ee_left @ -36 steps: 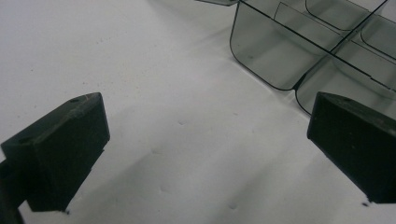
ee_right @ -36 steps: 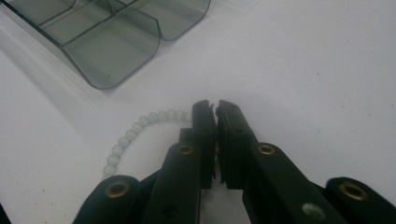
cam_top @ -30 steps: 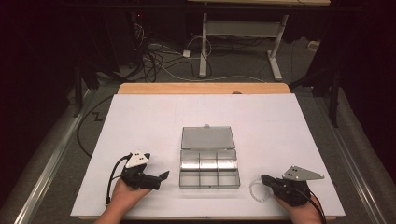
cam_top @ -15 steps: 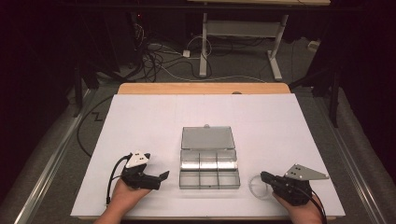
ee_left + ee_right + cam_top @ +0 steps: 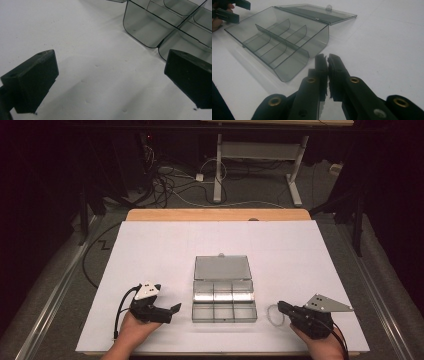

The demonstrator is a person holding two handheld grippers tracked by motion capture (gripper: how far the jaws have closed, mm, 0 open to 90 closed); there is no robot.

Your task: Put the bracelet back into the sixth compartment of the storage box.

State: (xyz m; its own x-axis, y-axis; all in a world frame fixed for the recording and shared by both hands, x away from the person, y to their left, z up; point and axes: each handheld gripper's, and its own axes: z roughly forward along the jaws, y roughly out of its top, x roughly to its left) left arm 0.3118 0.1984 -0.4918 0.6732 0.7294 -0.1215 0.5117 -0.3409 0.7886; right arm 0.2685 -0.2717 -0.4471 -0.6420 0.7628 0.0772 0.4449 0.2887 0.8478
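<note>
- our left gripper (image 5: 176, 308) rests near the table's front edge, just left of the box and apart from it; its jaws stand wide apart with nothing between them, and in the left gripper view we see bare white table cover (image 5: 100, 62) between the black pads (image 5: 32, 80).
- the clear compartment box (image 5: 224, 297) sits mid-table, lid (image 5: 222, 267) thrown open and lying flat behind it; it has six compartments, and as far as we can tell they hold nothing. from the left gripper view its nearest corner (image 5: 142, 27) lies just ahead of the jaws.
- a small clear ring-like loop (image 5: 274, 313) lies on the cover between the box and our right gripper, just at that gripper's tip; we cannot tell what it is made of.
- our right gripper (image 5: 281, 307) is clenched, its jaws nearly meeting in the right gripper view (image 5: 327, 62); whether they pinch an edge of the loop we cannot tell, since the pads hide the spot.
- we judge the step in hand to be picking up the loop to put it in the box.
- the next move calls for a sure grip on the loop, a lift over the box's right wall, then release in a right-hand compartment, with the left gripper free to steady the box.
</note>
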